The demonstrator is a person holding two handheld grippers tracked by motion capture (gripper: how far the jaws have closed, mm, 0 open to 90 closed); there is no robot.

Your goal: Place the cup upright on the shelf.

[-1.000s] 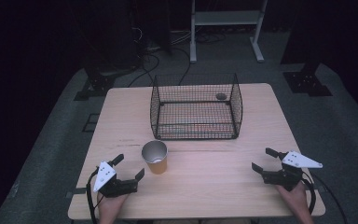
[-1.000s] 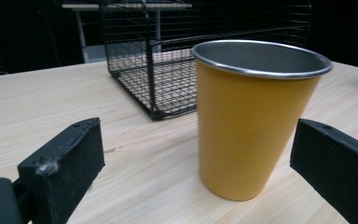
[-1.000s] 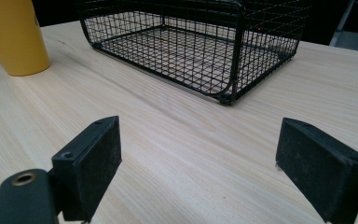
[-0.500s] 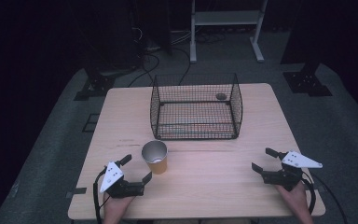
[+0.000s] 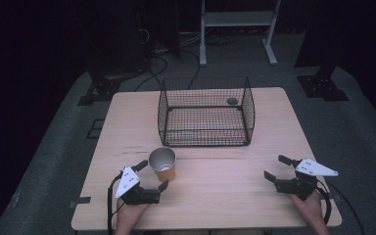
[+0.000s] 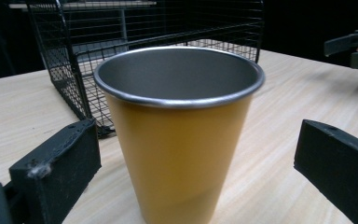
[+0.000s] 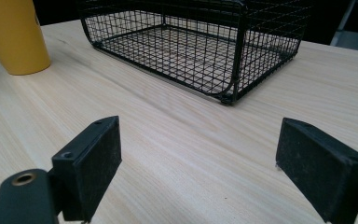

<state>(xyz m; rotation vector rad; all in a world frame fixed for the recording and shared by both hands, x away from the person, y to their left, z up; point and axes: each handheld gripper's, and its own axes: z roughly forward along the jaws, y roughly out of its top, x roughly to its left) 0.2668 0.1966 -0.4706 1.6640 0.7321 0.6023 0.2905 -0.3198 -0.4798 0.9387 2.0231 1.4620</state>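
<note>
In the high view, the left claw (image 5: 151, 175) lies on the tabletop (image 5: 225, 196) with its jaws spread wide, the yellow cup (image 5: 162, 164) standing upright between their tips, untouched. The right claw (image 5: 277, 167) rests well apart from the cup, also spread wide and holding nothing. The wire basket (image 5: 205, 111) stands farther ahead of both.

In the left gripper view, the cup (image 6: 179, 135) stands just ahead between the wide jaws, gaps on each side, basket (image 6: 74, 56) behind it.

In the right gripper view, bare tabletop (image 7: 191, 154) lies between the wide jaws; the basket (image 7: 200, 46) sits ahead, the cup (image 7: 14, 35) far to one side.
</note>
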